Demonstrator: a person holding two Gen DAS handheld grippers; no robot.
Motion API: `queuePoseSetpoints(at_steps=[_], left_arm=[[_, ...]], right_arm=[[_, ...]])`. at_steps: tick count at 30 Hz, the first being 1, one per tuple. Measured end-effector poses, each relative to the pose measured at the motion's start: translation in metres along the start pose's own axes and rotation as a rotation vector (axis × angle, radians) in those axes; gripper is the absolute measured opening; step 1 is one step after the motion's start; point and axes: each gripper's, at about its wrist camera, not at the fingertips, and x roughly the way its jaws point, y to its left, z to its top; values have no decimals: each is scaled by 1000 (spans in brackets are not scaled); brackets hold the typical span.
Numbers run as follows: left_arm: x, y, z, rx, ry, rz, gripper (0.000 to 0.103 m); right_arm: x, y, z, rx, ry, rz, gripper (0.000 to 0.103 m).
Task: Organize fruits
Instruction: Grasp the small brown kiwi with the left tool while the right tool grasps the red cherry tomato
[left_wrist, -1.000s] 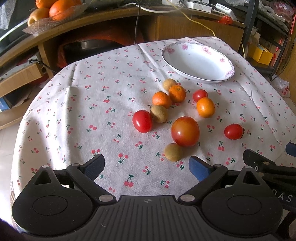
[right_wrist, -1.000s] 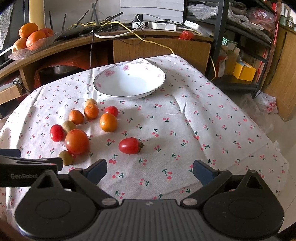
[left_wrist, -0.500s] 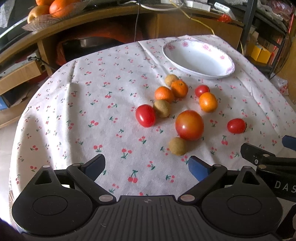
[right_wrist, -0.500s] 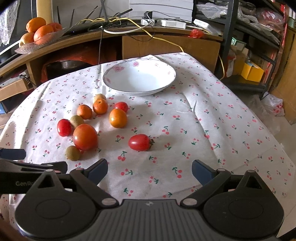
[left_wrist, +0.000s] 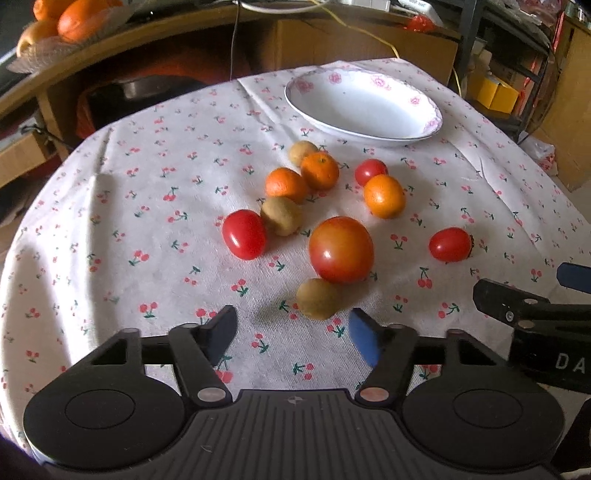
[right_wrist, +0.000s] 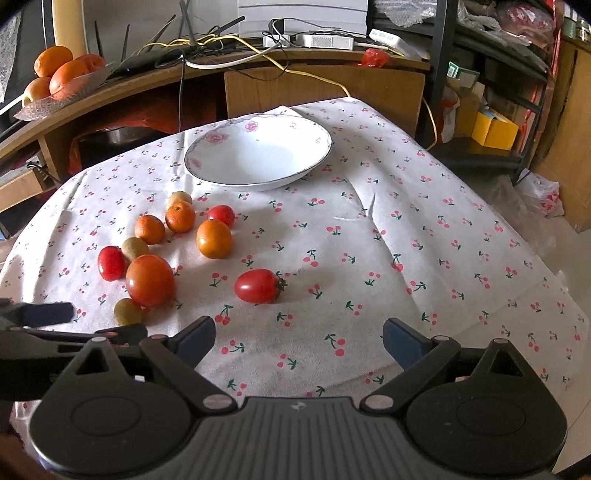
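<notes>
We find the left gripper (left_wrist: 291, 328) with jaws spread and holding nothing, poised low over the near edge of the surface (left_wrist: 147, 206); a small brown fruit (left_wrist: 318, 298) lies just ahead of the gap between its fingers, touching or nearly touching the large tomato (left_wrist: 341, 249) behind it. The right gripper (right_wrist: 298, 339) likewise has its jaws spread wide and empty, facing a lone plum tomato (right_wrist: 258, 285) that sits apart from the rest, toward the near middle of the surface. Beyond the large tomato we record a red tomato (left_wrist: 244, 234) to the left with a second brown fruit (left_wrist: 281, 215) against it, then two mandarins (left_wrist: 286, 184) side by side, a third brown fruit (left_wrist: 302, 151) behind them, and to the right an orange fruit (left_wrist: 384, 195) with a small red tomato (left_wrist: 371, 171) just behind it. The white bowl (right_wrist: 207, 162) with pink flowers on its rim stands at the far edge of the surface, with no fruit in it. A cherry-print cloth (right_wrist: 424, 236) covers the surface. On the wooden shelf (right_wrist: 110, 96) behind, a glass dish of oranges (right_wrist: 62, 77) stands at the left.
</notes>
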Motion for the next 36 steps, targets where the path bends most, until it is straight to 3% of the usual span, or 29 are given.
queuePoseSetpoints(at_steps=[3, 12, 14, 25, 36], left_arm=[[2, 1, 0, -9, 3, -16, 62], [3, -8, 1, 45, -25, -32, 57], [3, -9, 1, 50, -24, -39, 52], [2, -7, 2, 40, -26, -83, 34], [3, -6, 3, 37, -28, -91, 33]], right_arm=[[2, -1, 0, 3, 9, 6, 97], [11, -7, 1, 21, 34, 25, 97], [13, -8, 1, 21, 40, 29, 96], [19, -8, 3, 14, 46, 53, 84], [25, -3, 7, -29, 25, 91, 83]])
